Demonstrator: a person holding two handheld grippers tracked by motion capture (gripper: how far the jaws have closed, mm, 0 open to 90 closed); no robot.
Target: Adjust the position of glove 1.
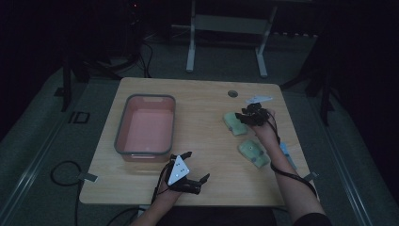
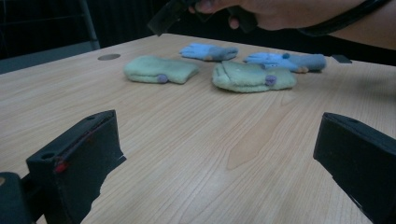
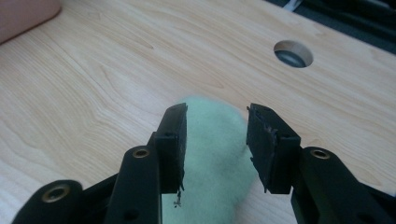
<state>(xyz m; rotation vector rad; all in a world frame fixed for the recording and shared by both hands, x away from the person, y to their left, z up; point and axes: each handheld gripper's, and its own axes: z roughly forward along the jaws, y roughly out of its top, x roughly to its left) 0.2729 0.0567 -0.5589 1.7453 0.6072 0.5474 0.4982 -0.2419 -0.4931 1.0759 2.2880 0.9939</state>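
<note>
The jaws of the right gripper (image 3: 217, 140) stand parted astride a soft pale-green fleece mitten (image 3: 212, 154), its rounded end between them, with their pads not yet pressing it. It lies on the light wooden table (image 1: 202, 122), right of the pink, grey-rimmed plastic tub (image 1: 123, 126). The left gripper (image 1: 197, 167) rests released near the front edge.

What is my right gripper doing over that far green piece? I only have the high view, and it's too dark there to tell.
Observer: In the right gripper view, the right gripper is open, with a jaw on each side of the far green piece, not visibly squeezing it.
Operator: How many blue pieces lie beyond the green ones?
Observer: Two blue pieces, side by side in the left gripper view.
Operator: And the left gripper?
Observer: The left gripper is wide open, with nothing between its jaws but bare table.
</note>
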